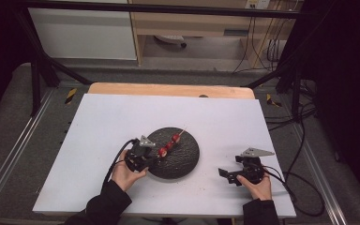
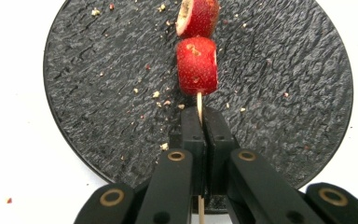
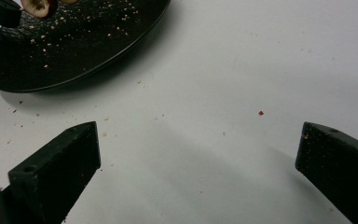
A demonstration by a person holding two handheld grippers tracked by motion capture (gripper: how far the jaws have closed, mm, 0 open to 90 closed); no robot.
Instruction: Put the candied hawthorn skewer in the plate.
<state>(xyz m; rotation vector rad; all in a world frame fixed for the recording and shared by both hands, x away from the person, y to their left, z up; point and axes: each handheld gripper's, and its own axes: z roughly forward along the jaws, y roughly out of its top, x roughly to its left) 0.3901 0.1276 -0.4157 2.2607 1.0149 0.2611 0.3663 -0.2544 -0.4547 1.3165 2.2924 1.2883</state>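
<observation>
My left gripper [image 2: 199, 135]: pinched tight on skewer [image 2: 199, 105] bare end | my right gripper [image 3: 198, 163]: jaws wide, holding nothing, over table [image 3: 242, 70] | skewer: over black plate [image 2: 98, 93], fruit pieces [image 2: 196, 65] threaded | handling: light, thin, snappable; hold the stick, fruit looks soft.

the round black slate plate [image 1: 187, 159] sits at the centre of the white table top [image 1: 103, 122], a wooden skewer of red fruit pieces [image 1: 170, 144] lying across it from 7 to 1 o'clock, its near end clamped in the left gripper [image 1: 151, 157] at the plate's 9 o'clock rim. bare table lies open from 10 through 2 o'clock. the right gripper [image 1: 225, 174], jaws spread wide, stands clear at 4 o'clock.
</observation>
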